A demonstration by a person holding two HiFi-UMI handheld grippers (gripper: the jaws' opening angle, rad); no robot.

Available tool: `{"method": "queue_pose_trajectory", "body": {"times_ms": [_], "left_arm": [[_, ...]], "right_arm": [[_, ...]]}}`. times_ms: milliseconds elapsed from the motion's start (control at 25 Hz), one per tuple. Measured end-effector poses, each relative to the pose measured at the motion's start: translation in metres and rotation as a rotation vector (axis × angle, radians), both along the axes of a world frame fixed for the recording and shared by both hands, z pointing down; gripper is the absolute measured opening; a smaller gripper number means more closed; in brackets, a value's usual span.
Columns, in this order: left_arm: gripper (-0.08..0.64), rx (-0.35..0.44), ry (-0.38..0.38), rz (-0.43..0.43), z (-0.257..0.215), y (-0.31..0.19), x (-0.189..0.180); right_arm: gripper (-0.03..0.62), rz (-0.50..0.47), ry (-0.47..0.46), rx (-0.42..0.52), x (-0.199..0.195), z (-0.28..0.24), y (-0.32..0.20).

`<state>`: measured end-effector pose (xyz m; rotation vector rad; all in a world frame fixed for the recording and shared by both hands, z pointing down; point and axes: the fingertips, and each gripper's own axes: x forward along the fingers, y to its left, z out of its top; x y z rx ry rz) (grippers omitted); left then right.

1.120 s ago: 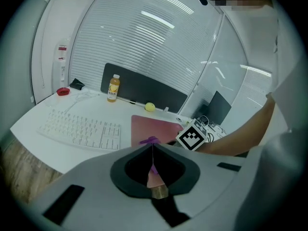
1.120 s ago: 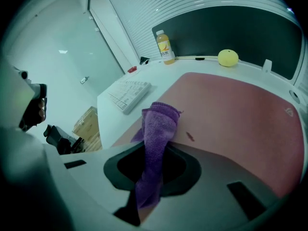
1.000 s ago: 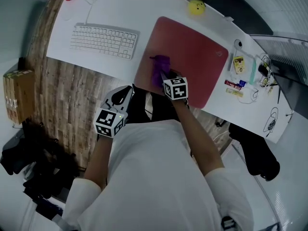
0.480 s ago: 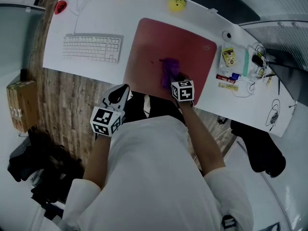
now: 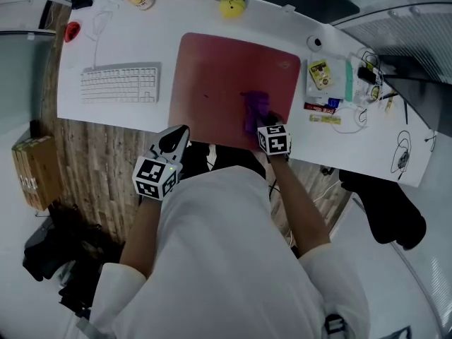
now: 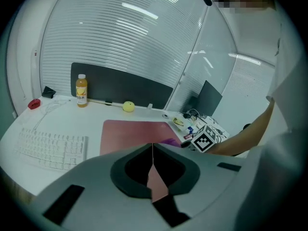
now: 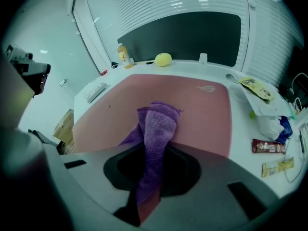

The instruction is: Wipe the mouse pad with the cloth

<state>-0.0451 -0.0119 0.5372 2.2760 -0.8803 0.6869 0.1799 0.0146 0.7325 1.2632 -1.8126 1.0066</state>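
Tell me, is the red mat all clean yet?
Done: the right gripper is shut on the fuzzy purple cloth. In hand: the cloth presses on the near right part of the flat red mouse pad. Left: probably the pad's wide left side; no wiped marks show. The left gripper hangs shut, short of the white desk.
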Motion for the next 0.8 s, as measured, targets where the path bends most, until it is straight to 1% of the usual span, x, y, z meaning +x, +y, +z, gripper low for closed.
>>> {"method": "queue_pose_trajectory", "body": {"times_ms": [200,480,600,800], "left_arm": [[0.02,-0.012,-0.001,0.06,0.003,0.0,0.024],[0.02,-0.028,-0.016,0.116,0.008,-0.001,0.04],[0.02,-0.03,-0.022,0.129,0.009,-0.002,0.048],[0.02,-0.02,-0.018,0.126,0.006,-0.006,0.059]], "right_arm": [[0.075,0.021,0.037,0.013,0.029,-0.002,0.011],[0.075,0.093,0.057,0.009,0.067,-0.002,0.025],[0.075,0.106,0.074,0.003,0.084,-0.002,0.031],[0.075,0.125,0.101,-0.003,0.112,-0.002,0.037]]}}
